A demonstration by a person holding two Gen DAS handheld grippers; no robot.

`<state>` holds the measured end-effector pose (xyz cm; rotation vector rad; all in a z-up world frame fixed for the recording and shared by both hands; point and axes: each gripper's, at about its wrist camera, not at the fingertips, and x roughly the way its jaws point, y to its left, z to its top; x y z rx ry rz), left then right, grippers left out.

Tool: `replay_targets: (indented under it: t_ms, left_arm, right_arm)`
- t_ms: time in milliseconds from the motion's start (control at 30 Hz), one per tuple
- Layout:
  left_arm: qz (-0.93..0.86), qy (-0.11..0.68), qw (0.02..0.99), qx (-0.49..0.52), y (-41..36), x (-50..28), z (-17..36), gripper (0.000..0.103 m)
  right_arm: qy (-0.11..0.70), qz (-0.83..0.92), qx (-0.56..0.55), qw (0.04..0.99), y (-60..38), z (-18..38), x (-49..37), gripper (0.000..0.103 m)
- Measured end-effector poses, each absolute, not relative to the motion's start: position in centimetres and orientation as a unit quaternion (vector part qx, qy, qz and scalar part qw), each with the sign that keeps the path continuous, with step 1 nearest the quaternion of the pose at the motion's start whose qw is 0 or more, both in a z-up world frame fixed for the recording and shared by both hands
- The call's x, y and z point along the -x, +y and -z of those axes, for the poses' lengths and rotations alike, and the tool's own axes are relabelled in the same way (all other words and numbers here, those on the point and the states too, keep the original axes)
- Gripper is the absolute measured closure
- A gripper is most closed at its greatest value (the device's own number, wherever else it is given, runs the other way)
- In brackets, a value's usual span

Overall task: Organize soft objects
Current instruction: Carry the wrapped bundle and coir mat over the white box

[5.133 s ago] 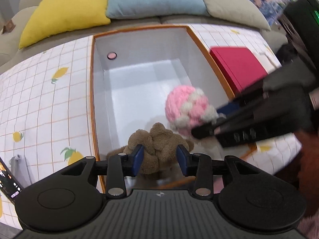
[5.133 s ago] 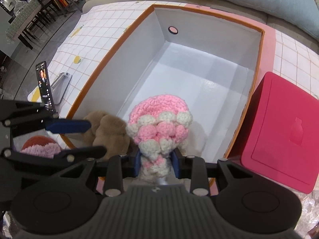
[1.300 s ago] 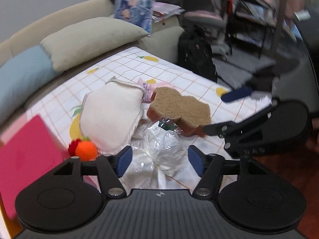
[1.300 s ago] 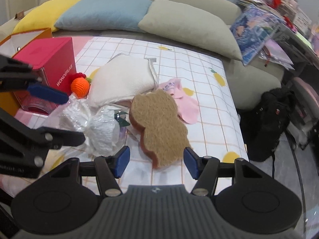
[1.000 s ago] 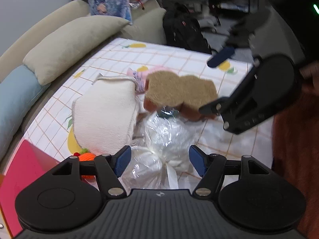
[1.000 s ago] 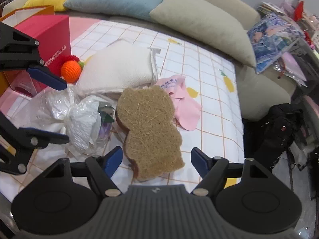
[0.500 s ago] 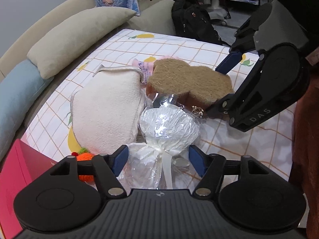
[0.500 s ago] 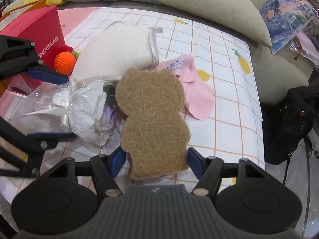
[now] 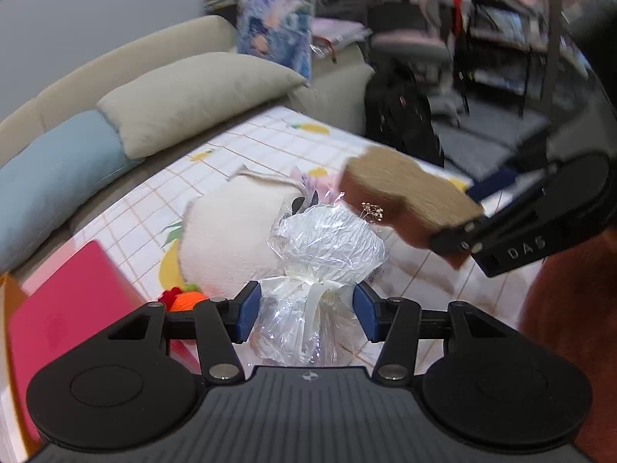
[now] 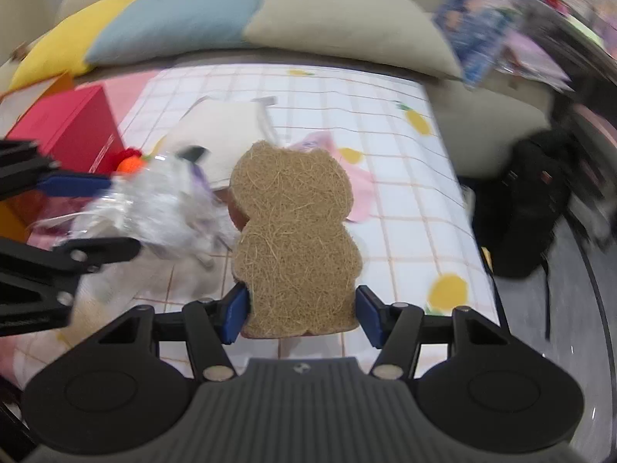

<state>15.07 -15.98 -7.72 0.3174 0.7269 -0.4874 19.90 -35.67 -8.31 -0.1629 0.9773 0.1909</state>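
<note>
A clear cellophane bundle (image 9: 327, 243) tied with a white ribbon sits between the blue pads of my left gripper (image 9: 304, 314). The jaws are closing and the pads press its neck. The bundle is off the table and blurred in the right wrist view (image 10: 162, 208), where the left gripper (image 10: 96, 216) enters from the left. My right gripper (image 10: 300, 312) is closing on the lower end of a brown bear-shaped fibre sponge (image 10: 293, 231), with its pads against both sides. The sponge (image 9: 401, 193) hangs above the table at the right of the left wrist view.
On the lemon-print tablecloth (image 10: 405, 231) lie a white pillow (image 9: 231, 231), an orange crochet ball (image 9: 189, 299) and a pink cloth (image 10: 358, 189). A red box (image 9: 65, 308) stands at the left. Sofa cushions (image 10: 339, 23) line the back and a black backpack (image 10: 528, 208) sits on the floor.
Both grippers narrowed onto their objects and rose. The bundle and the bear sponge went from lying on the table to hanging in the jaws.
</note>
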Motion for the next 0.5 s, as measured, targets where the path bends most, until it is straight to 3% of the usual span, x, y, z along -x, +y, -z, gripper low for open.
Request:
replay_targets:
  t_ms: [500]
  left_arm:
    - [0.199, 0.343, 0.918, -0.015, -8.2, -8.0, 2.1, 0.044]
  right_arm:
    - [0.474, -0.098, 0.0, 0.875, -30.7, 4.8, -12.2, 0.044]
